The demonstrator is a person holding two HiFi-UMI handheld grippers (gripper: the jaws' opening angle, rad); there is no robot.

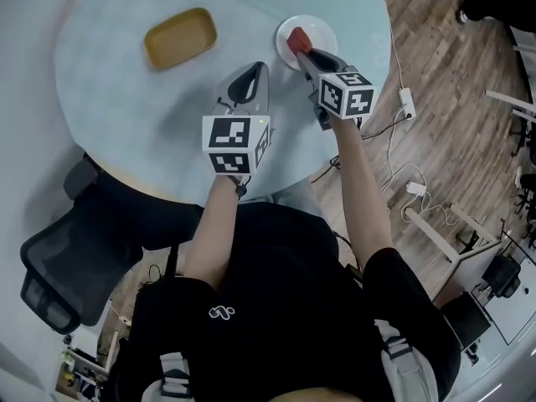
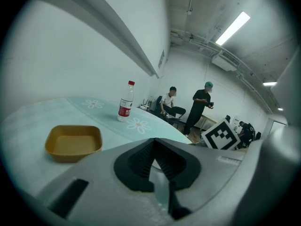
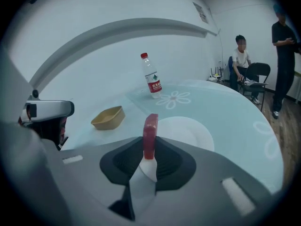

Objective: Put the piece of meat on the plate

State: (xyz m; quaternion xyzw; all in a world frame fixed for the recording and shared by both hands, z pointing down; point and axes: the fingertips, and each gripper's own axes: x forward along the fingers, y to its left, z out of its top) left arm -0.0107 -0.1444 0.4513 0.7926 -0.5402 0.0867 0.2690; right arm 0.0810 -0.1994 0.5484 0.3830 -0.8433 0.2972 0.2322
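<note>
A red piece of meat [image 1: 298, 38] stands upright between my right gripper's [image 1: 304, 51] jaws, which are shut on it. It hangs over the near edge of the white plate [image 1: 323, 32] on the pale round table [image 1: 126, 107]. In the right gripper view the meat [image 3: 150, 132] sticks up from the gripper [image 3: 149, 150], with the plate [image 3: 190, 132] just beyond. My left gripper [image 1: 256, 70] hovers over the table left of the plate. Its jaws [image 2: 158, 163] meet with nothing between them.
A yellow dish [image 1: 179, 38] sits on the table's far left, also visible as the dish [image 2: 74, 142] from the left gripper. A water bottle [image 3: 151, 77] stands at the far rim. A black chair [image 1: 59, 275] is at lower left; a power strip [image 1: 406, 102] and cables lie on the floor.
</note>
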